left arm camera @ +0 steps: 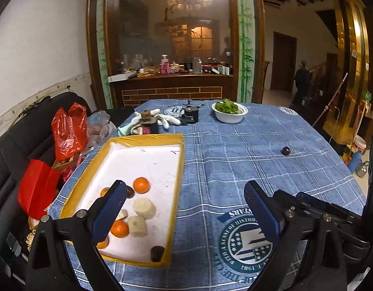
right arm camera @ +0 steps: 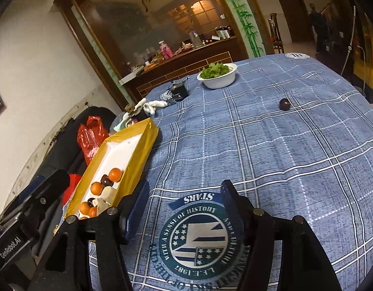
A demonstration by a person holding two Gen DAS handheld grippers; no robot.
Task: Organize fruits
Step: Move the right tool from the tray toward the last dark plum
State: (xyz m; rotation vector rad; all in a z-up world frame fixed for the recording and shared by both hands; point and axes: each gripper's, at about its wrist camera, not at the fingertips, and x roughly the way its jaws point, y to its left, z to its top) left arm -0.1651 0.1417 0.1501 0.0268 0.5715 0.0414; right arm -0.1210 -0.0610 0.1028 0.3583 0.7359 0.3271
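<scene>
One small dark round fruit [left arm camera: 286, 150] lies alone on the blue checked tablecloth [left arm camera: 235, 160], outside the yellow-walled white-floored tray [left arm camera: 179, 169] where the rest sit. In the left wrist view the left gripper [left arm camera: 185, 203] is spread wide with nothing between its fingers; its left finger overhangs the tray's near end, above orange round fruits [left arm camera: 141, 184], pale cut cylinders [left arm camera: 144, 208] and other dark fruits [left arm camera: 157, 253]. The stray fruit lies ahead and well to this gripper's right, across open cloth. It is round, so no long axis dictates the approach.

In the right wrist view the right gripper [right arm camera: 184, 201] is likewise released and empty, hovering over the round printed emblem [right arm camera: 198, 237] on the tablecloth [right arm camera: 235, 145]. The small dark round fruit [right arm camera: 284, 104] lies ahead and somewhat right, well apart but with nothing between. The yellow-walled tray [right arm camera: 138, 157] sits just beside it on the left. The right hand looks better placed for the pick. The white bowl of green leaves [right arm camera: 218, 76] stands farther back, clear of that path; the table edge drops off beyond the fruit on the right, so a nudge could roll it off.
</scene>
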